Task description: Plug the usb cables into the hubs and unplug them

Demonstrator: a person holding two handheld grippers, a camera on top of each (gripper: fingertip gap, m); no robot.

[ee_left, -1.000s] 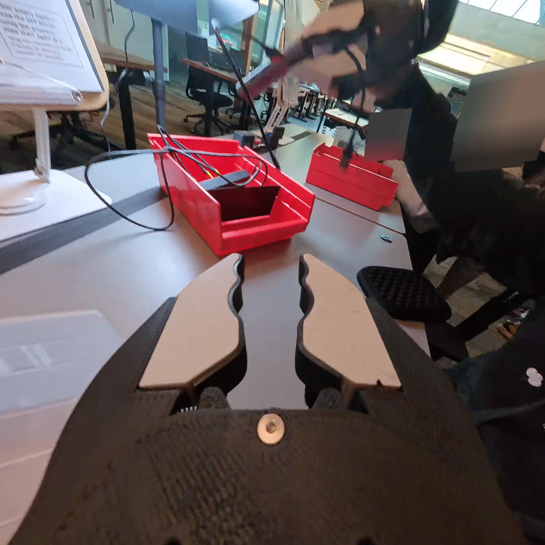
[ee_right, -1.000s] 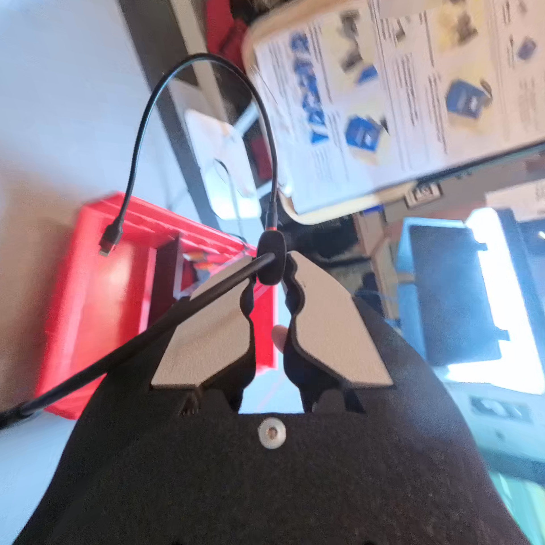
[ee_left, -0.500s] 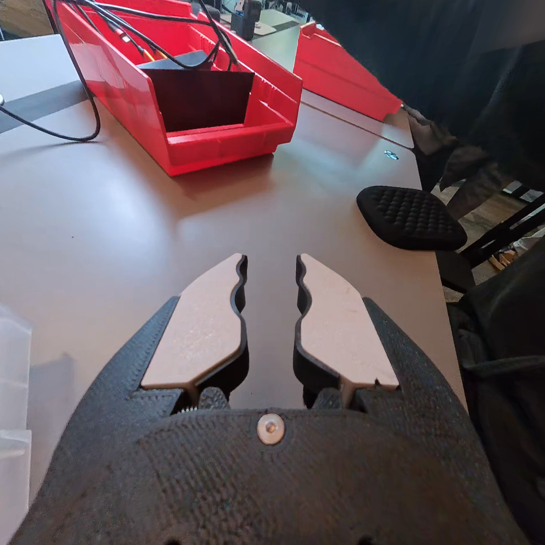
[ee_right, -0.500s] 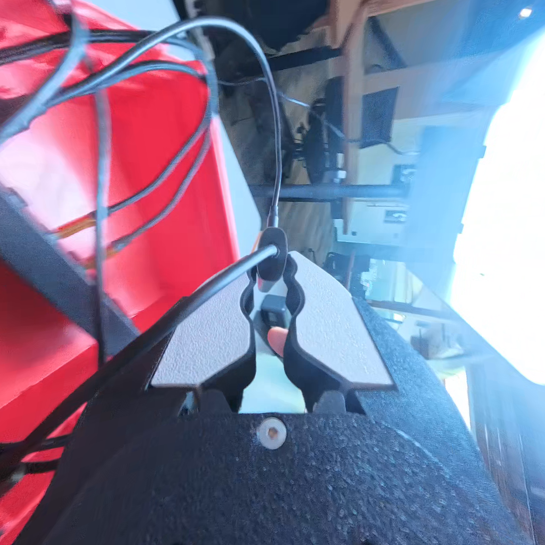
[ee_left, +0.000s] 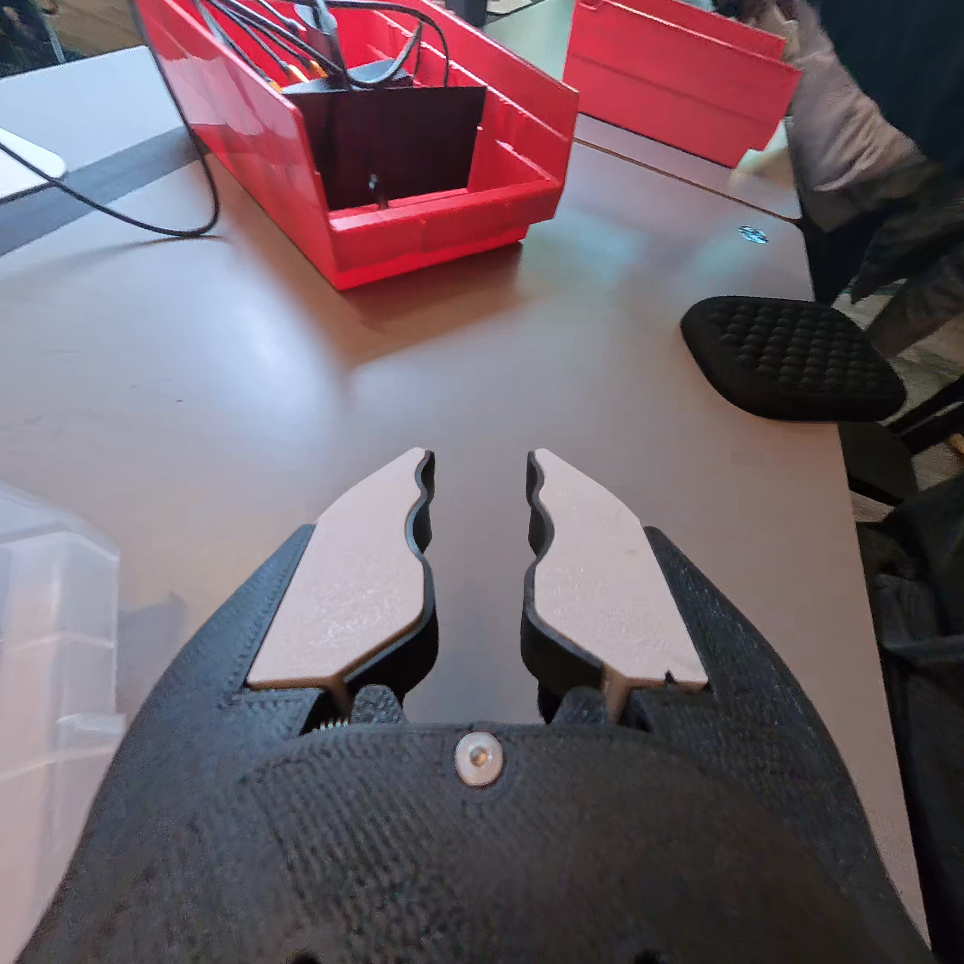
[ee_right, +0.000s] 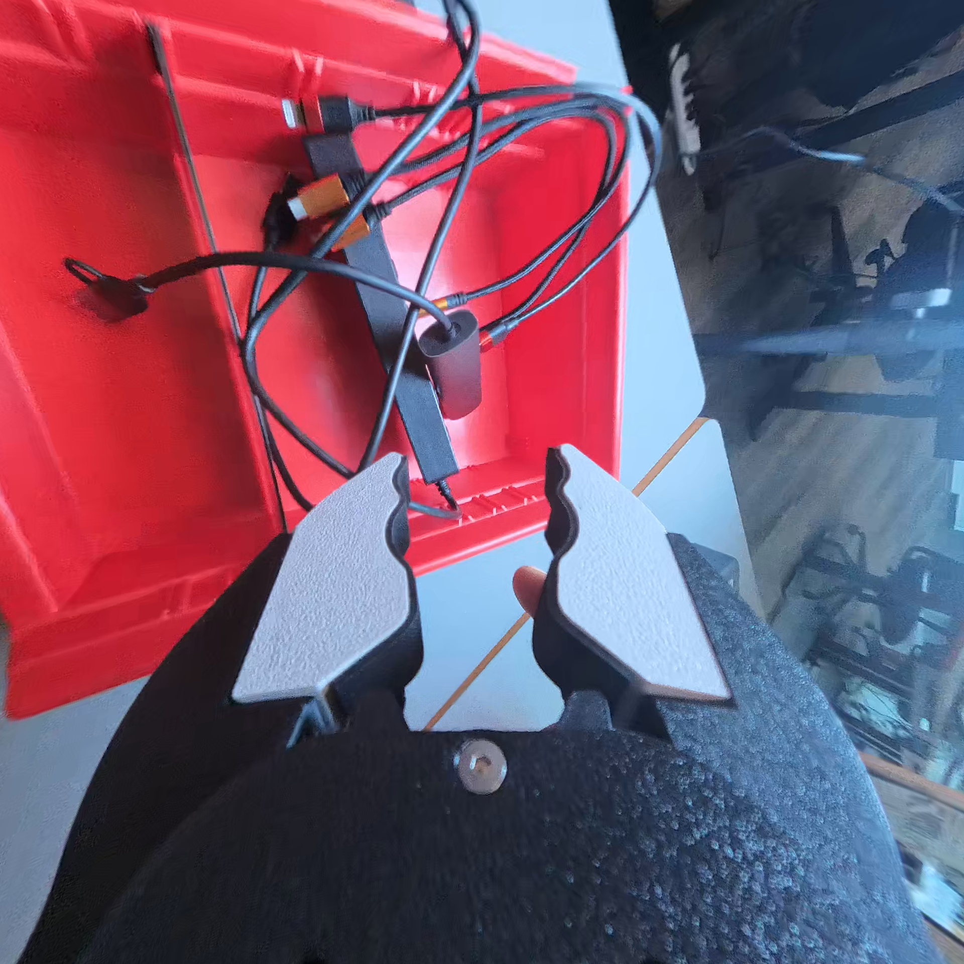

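A red bin (ee_left: 428, 245) stands on the brown table ahead of my left gripper (ee_left: 479, 461), which is open and empty just above the tabletop. In the right wrist view the bin (ee_right: 130, 469) holds a long black hub (ee_right: 386, 313), a dark grey oval hub (ee_right: 454, 365) on a braided cable, and several tangled black cables (ee_right: 574, 235) with orange plugs (ee_right: 321, 195). My right gripper (ee_right: 477, 459) is open and empty over the bin's near rim. A fingertip (ee_right: 527, 589) shows between its fingers.
A second red bin (ee_left: 673, 94) stands at the back right beside a person's sleeve (ee_left: 845, 141). A black chair armrest (ee_left: 787, 360) sits at the table's right edge. A clear plastic box (ee_left: 47, 652) is at my left. One black cable (ee_left: 156, 224) loops over the table. My right fingertips sit around 40 centimetres from my left ones.
My right gripper has opened and let go of the grey oval hub, which now lies in the red bin. My left gripper has stayed open, low over the table.
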